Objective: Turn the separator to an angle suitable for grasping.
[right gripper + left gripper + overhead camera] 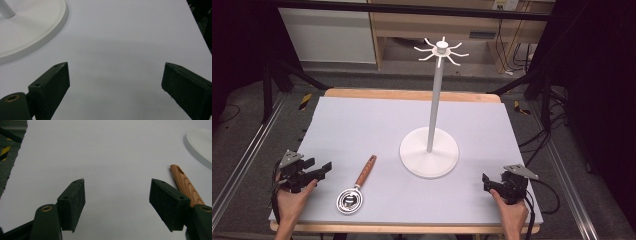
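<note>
Left gripper [117, 192] and right gripper [115, 77]: both gape wide, holding nothing, bare white table [362, 130] between jaws; wooden-handled strainer [186, 186] beside left's right jaw.

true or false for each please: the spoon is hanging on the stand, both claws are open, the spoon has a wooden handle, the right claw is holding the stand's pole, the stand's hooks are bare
1. The spoon hangs on the stand. False: it lies flat on the table, left of the stand's base.
2. The left claw and right claw are open. True.
3. The spoon has a wooden handle. True.
4. The right claw holds the stand's pole. False: it holds nothing and sits apart from the stand.
5. The hooks are bare. True.
</note>
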